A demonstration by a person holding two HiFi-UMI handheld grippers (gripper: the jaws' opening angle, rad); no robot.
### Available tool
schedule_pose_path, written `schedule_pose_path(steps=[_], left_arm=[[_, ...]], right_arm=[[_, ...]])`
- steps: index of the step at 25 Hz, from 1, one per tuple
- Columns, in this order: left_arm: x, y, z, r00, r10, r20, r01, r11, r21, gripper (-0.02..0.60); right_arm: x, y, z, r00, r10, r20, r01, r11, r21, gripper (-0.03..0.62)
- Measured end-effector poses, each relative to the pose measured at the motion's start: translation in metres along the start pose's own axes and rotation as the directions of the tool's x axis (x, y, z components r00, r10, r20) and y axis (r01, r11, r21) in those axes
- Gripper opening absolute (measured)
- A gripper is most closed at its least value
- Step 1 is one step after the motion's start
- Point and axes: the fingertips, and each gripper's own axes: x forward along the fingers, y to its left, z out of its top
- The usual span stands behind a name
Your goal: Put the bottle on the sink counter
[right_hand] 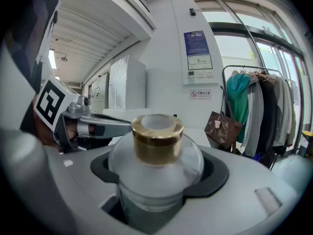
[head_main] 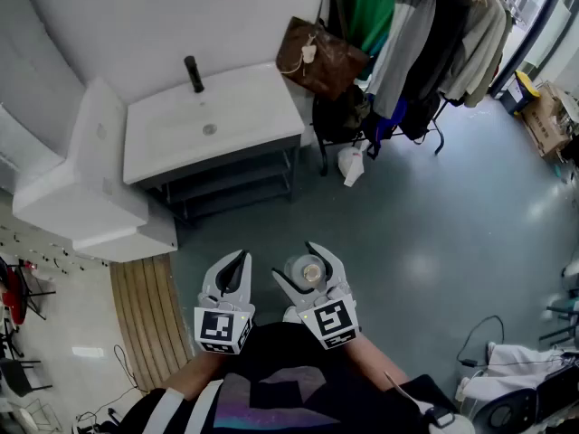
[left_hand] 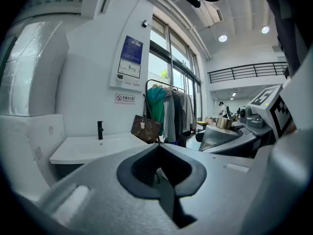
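Observation:
My right gripper (head_main: 308,273) is shut on a frosted glass bottle (head_main: 307,270) with a gold collar, held upright in front of my chest. In the right gripper view the bottle (right_hand: 156,155) fills the gap between the jaws, gold neck (right_hand: 157,138) on top. My left gripper (head_main: 230,277) hangs beside it on the left, jaws closed together with nothing between them. The white sink counter (head_main: 262,107) with its black tap (head_main: 194,73) stands ahead and to the left, well beyond both grippers. The left gripper view also shows the counter (left_hand: 93,146).
A white cabinet block (head_main: 81,188) stands left of the sink. A brown bag (head_main: 318,57) and a rack of clothes (head_main: 425,34) hang right of it. Wooden slats (head_main: 145,315) lie on the floor at left. Cardboard boxes (head_main: 543,111) sit far right.

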Motion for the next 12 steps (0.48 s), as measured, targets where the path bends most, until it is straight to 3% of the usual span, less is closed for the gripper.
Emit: schedule_pose_path(steps=[12], left_arm=[[-0.016,0.000,0.011,1.000,0.006,0.030,-0.006,1.000,0.015,0.003]], right_arm=[[-0.012,0.014,0.018,0.999,0.015,0.049,-0.015,1.000,0.005,0.342]])
